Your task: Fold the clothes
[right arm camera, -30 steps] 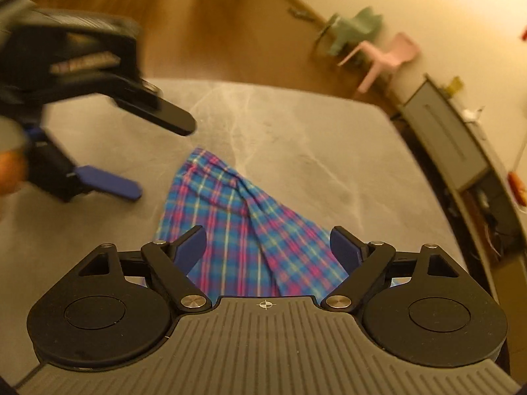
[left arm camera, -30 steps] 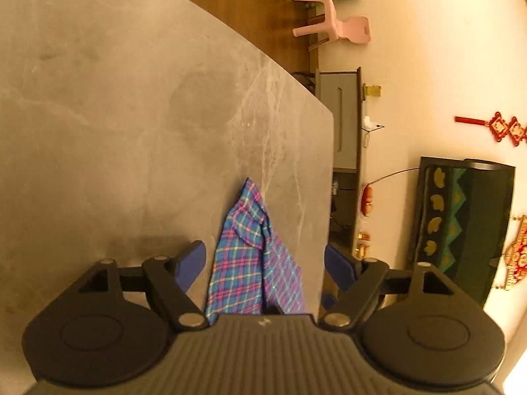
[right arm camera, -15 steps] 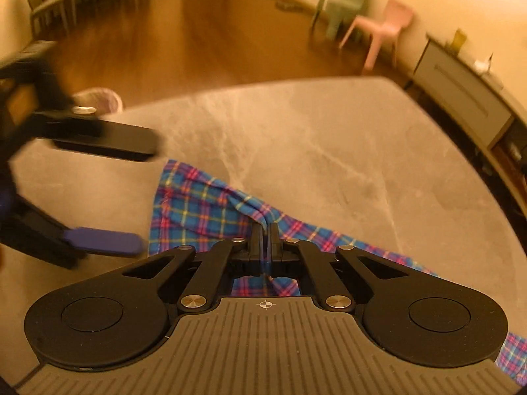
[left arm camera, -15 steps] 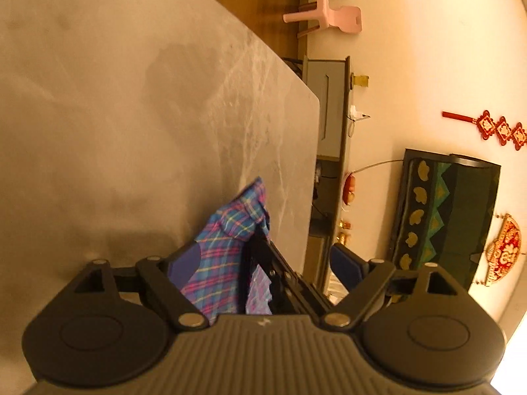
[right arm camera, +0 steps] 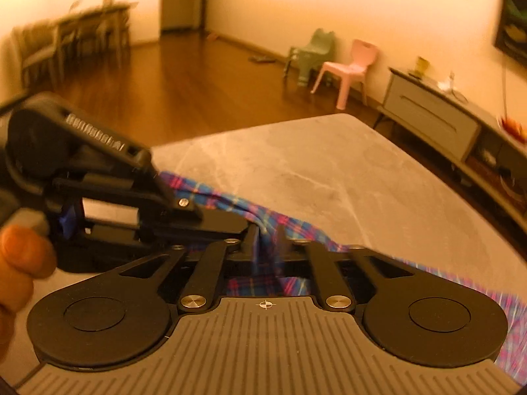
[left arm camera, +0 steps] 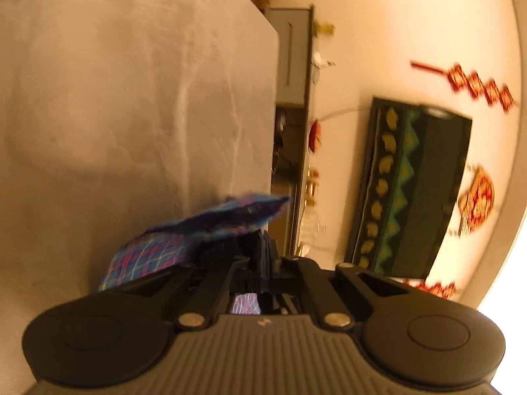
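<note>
Left gripper (left arm camera: 265,263): we are keeping its fingers pressed together on a fold of the plaid shirt (left arm camera: 204,230); seen from the right wrist, this same gripper (right arm camera: 243,227) is reaching in from the left, right beside our other one.
Right gripper (right arm camera: 266,247): we are pinching a bunched ridge of the plaid shirt (right arm camera: 283,220) between its closed fingers.
Shirt position: it is lying on the grey marble table (right arm camera: 329,171) near the right edge, with the gripped part lifted off the surface and a blurred flap sticking out past the table (left arm camera: 131,98) edge in the left wrist view.
Hand (right arm camera: 16,270): we are seeing part of it at the left border, wrapped around the left tool's handle.
Background: a pink chair (right arm camera: 349,72) and a green chair (right arm camera: 313,52) are standing by the far wall, next to a grey cabinet (right arm camera: 431,121).
</note>
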A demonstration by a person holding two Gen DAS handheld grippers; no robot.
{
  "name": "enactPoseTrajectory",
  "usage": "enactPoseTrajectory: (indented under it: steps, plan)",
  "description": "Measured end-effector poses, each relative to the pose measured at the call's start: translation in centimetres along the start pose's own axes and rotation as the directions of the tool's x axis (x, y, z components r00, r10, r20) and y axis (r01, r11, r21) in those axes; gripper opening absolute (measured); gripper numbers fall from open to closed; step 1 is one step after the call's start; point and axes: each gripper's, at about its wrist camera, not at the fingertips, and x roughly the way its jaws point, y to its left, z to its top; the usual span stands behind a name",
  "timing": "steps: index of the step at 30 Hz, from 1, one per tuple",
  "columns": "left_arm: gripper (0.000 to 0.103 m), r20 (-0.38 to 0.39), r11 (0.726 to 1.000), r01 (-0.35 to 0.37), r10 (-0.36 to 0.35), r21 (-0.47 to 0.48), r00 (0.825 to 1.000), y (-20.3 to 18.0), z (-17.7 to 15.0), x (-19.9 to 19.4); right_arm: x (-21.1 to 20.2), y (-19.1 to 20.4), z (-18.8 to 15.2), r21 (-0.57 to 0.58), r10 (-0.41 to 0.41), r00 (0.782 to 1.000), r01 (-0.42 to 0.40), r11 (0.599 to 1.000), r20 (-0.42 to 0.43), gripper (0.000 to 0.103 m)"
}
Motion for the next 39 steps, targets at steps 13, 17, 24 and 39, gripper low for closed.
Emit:
enactPoseTrajectory:
  steps: [13, 17, 24, 39]
  plan:
    - [0.024, 0.121, 0.992, -0.128, 0.127, -0.001, 0.984, -1.2, 0.7, -4.6, -1.4, 8.3, -5.6, -0.416, -0.019, 0.999, 0.003, 0.909, -0.034, 0.078]
    - [0.056, 0.130, 0.971, -0.237, 0.238, -0.025, 0.963, 0.0, 1.2, -5.0, 1.2, 7.7, -4.5, -0.319, -0.013, 0.991, -0.031, 0.947, -0.135, 0.016]
    - [0.074, 0.079, 0.964, -0.264, 0.260, 0.042, 0.962, -0.3, 0.3, -2.1, -1.2, 6.4, -3.2, -0.237, -0.050, 0.999, 0.047, 0.970, -0.004, 0.000]
    - [0.002, -0.063, 0.953, -0.078, 0.100, 0.292, 0.993, -6.0, -4.3, 0.1, 1.3, 7.4, -4.4, -0.503, -0.302, 0.947, 0.313, 0.806, 0.105, 0.005]
